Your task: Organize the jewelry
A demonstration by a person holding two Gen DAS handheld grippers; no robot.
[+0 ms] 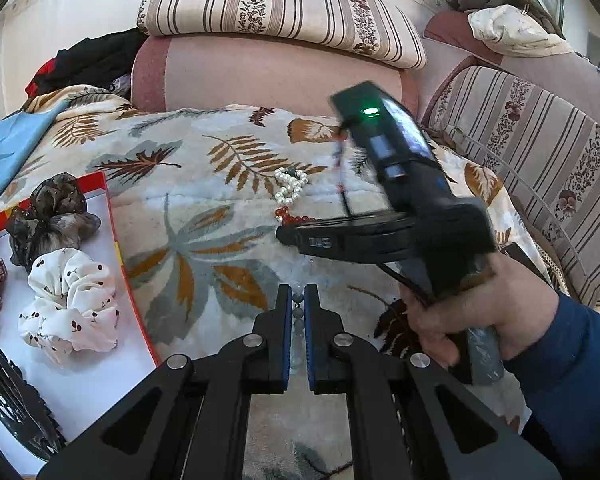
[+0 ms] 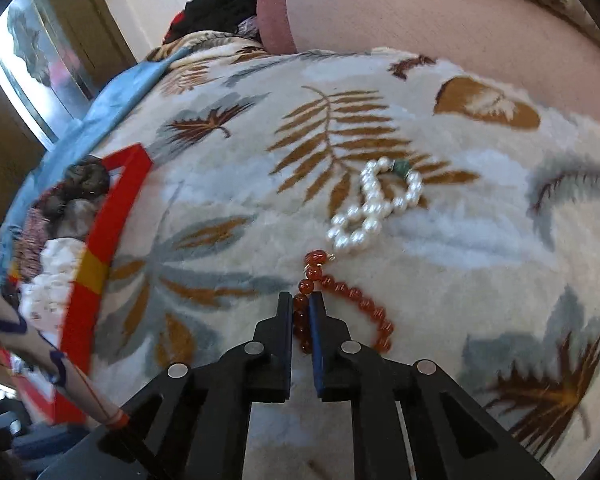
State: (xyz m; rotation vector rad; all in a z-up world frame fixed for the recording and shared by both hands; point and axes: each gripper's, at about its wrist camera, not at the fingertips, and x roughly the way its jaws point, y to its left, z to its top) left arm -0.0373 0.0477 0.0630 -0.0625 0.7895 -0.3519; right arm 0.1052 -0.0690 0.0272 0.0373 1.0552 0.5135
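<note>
Left gripper (image 1: 298,294) closed on pale grey-green bead strand (image 1: 297,312), right of red-rimmed tray (image 1: 134,304) with scrunchies; right gripper (image 2: 301,300) nearly closed around red bead bracelet (image 2: 342,292) on leaf-print blanket (image 2: 228,208), pearl bracelet (image 2: 374,208) just beyond it, farther from tray

Leaf-print blanket (image 2: 228,184): pearl bracelet (image 2: 374,204), red-rimmed tray (image 1: 112,216)

Two close, down-tilted views, blanket (image 1: 204,208) shared

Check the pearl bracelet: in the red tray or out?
Out. The pearl bracelet lies on the leaf-print blanket, apart from the red tray.
</note>
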